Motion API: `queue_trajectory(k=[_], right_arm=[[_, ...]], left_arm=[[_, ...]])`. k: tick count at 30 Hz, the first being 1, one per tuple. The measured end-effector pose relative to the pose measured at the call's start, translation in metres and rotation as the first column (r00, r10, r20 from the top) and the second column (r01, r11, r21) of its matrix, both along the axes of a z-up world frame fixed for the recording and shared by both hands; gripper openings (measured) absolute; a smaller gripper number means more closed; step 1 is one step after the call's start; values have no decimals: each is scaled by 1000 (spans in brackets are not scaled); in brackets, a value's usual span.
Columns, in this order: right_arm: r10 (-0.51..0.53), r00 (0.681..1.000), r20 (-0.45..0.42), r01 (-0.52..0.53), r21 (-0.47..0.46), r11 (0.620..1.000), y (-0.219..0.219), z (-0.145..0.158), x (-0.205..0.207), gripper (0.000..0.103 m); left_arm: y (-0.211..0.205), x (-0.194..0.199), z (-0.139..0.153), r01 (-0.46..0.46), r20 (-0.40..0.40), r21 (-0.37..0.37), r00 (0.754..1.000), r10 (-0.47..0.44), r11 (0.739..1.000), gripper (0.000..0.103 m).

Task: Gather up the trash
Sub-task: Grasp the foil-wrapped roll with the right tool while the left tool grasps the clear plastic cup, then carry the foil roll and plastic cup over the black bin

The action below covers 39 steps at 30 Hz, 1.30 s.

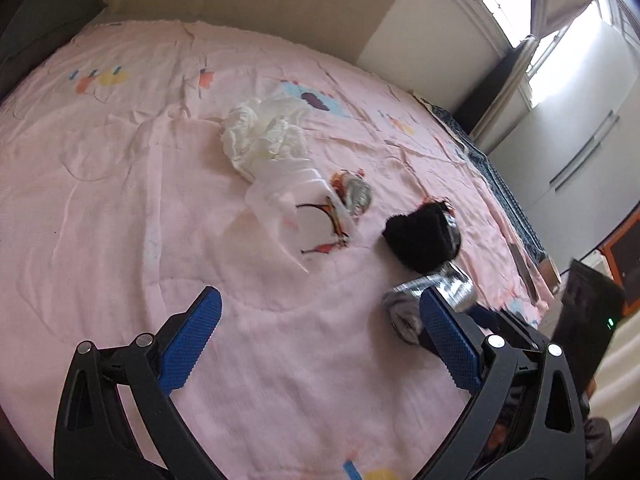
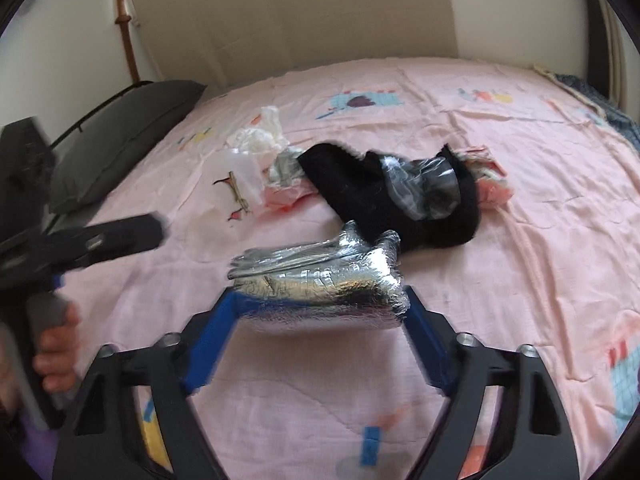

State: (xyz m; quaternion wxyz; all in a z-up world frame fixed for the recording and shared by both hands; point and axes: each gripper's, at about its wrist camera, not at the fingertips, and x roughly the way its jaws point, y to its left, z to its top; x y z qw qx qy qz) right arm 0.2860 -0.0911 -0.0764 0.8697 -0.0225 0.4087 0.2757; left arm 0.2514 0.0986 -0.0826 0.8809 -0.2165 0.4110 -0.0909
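Closing my right tool (image 2: 320, 308) across the silver foil packet (image 2: 320, 280) on the bed (image 2: 520, 240), I judge it light, crinkly, best pinched at its short ends, left tool (image 1: 316, 320) open.

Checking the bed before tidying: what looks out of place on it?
Litter is strewn mid-quilt: a crumpled white bag, snack wrappers, a black cloth and a silver foil packet between the right tongs.
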Motion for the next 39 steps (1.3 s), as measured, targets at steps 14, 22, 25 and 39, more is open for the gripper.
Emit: queue_trajectory(k=[14, 22, 25, 39], right_arm=[[65, 990, 124, -75, 74, 994, -30, 53, -20, 74], [41, 996, 76, -48, 92, 995, -47, 45, -8, 74], [31, 998, 63, -38, 118, 992, -51, 44, -6, 74], [-22, 999, 33, 16, 187, 982, -60, 43, -24, 74]], left_arm=[[8, 57, -24, -119, -63, -150, 992, 111, 981, 85], [5, 61, -16, -124, -6, -162, 992, 125, 979, 62], [7, 55, -8, -123, 14, -151, 992, 127, 981, 62], [0, -21, 28, -152, 104, -133, 981, 166, 980, 62]])
